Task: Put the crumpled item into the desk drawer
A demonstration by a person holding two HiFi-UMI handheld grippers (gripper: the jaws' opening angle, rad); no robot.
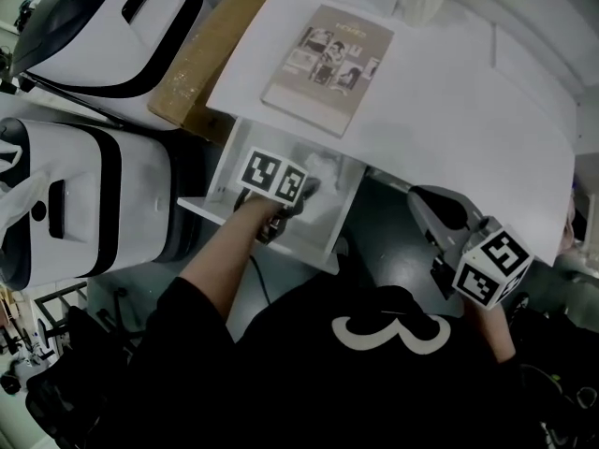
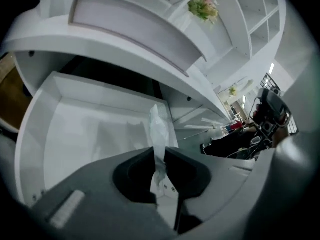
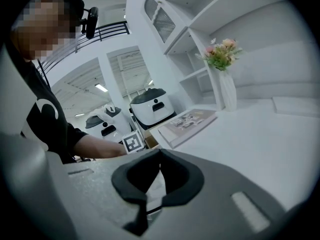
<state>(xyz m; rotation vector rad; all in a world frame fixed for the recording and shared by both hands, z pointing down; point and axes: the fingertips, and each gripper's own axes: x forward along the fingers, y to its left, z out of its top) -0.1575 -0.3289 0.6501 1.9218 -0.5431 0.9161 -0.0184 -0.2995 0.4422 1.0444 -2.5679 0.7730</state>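
Closest to the head camera, a person's black top (image 1: 374, 363) is seen, with both arms stretched forward. The left gripper (image 2: 159, 154) is held over the open white desk drawer (image 2: 100, 91), its jaws narrowed onto a crumpled white item (image 2: 157, 129), which is pinched between the pads and stands up above the drawer's inside. The right gripper (image 3: 159, 153) is held well apart, near the front edge of the white worktop (image 1: 468, 110), its jaws brought together on nothing. A magazine (image 1: 328, 68) is laid on the worktop behind the drawer.
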